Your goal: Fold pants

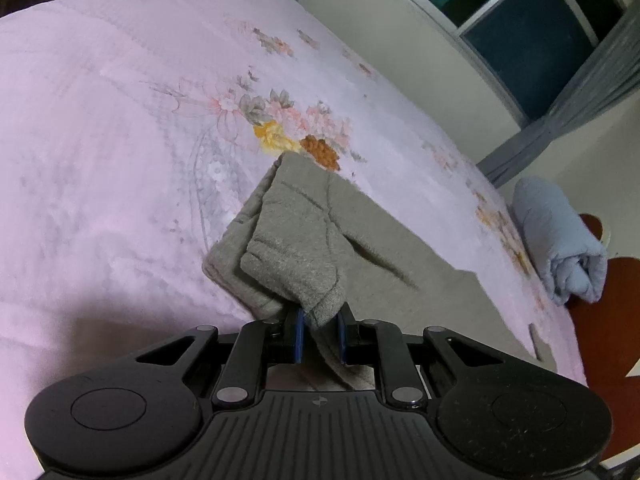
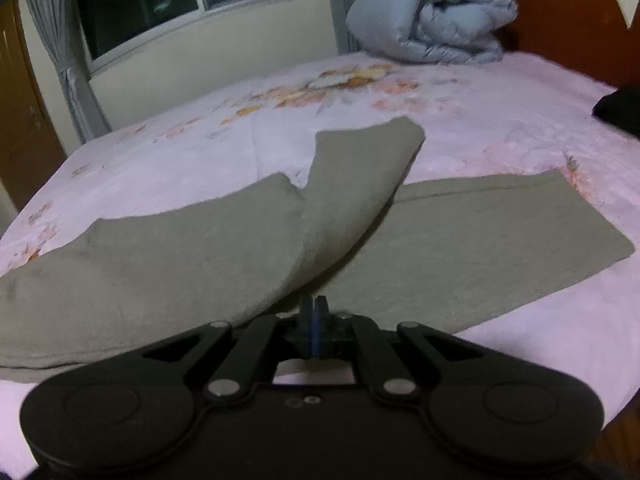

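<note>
Grey pants (image 2: 160,256) lie spread on the pink floral bedspread (image 2: 500,120). In the right wrist view one leg (image 2: 352,184) rises in a curled fold above the rest of the cloth, and its edge runs down into my right gripper (image 2: 315,308). That gripper's jaws are pressed together on the edge. In the left wrist view my left gripper (image 1: 320,326) is shut on a bunched, ribbed corner of the pants (image 1: 292,256), lifted a little off the bed. Its blue pads (image 1: 299,332) pinch the fabric.
A rolled pale blue duvet (image 2: 432,20) sits at the head of the bed by a wooden headboard (image 2: 560,12). A dark item (image 2: 620,112) lies at the right edge. A window with grey curtains (image 2: 68,72) is behind the bed.
</note>
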Motion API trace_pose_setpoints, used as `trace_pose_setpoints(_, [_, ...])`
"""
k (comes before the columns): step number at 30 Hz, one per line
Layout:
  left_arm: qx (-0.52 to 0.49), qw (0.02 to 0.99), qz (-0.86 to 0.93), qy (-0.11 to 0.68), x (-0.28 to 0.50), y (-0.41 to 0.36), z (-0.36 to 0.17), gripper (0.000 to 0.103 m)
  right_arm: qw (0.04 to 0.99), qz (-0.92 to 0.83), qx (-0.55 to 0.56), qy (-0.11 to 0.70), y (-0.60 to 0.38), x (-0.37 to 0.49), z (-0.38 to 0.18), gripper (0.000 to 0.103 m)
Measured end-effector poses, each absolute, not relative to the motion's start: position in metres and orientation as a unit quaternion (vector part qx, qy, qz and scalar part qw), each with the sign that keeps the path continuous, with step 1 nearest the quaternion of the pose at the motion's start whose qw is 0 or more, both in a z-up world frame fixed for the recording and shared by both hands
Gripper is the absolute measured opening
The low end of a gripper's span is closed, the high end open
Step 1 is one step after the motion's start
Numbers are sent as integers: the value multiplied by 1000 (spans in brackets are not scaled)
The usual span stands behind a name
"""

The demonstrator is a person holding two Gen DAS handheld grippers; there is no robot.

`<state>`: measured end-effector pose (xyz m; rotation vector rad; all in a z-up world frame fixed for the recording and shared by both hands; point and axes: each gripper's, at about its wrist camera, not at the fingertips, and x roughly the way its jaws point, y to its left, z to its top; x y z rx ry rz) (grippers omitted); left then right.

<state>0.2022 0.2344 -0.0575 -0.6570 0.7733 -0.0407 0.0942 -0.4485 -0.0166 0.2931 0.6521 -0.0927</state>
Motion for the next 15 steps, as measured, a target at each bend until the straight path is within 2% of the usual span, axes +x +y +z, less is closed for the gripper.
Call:
trace_pose_setpoints(1, [-317,873,-19,370,201,235,-58,16,939,-57,151,305,-451,93,-13,0])
trace_pose_setpoints(3, [-321,872,-17,370,201,235,-59,16,939,-67,165,294,-454,98,-8,30])
trace_pose_setpoints(5, [-322,871,-16,370,200,235,-60,16,938,-68,157,301,-449,108,-8,36])
trace_pose_setpoints(10, [-322,870,-15,373,201,235,-59,16,923,-99,125,349,-442,149,-20,36])
trace_pose_setpoints(11, [-322,870,-16,374,201,235,-59,16,918,-102,132,360,-445,157,-24,32])
trace_pose_setpoints(12, [-321,870,-16,375,202,235,-59,16,918,-95,150,356,-449,158,-25,4])
trace_pose_setpoints(13, [-320,870,-17,375,202,235,-59,16,915,-88,157,360,-452,160,-27,0])
trace_pose_setpoints(15, [-325,874,-26,361,200,237,-55,16,921,-78,165,345,-457,153,-22,0])
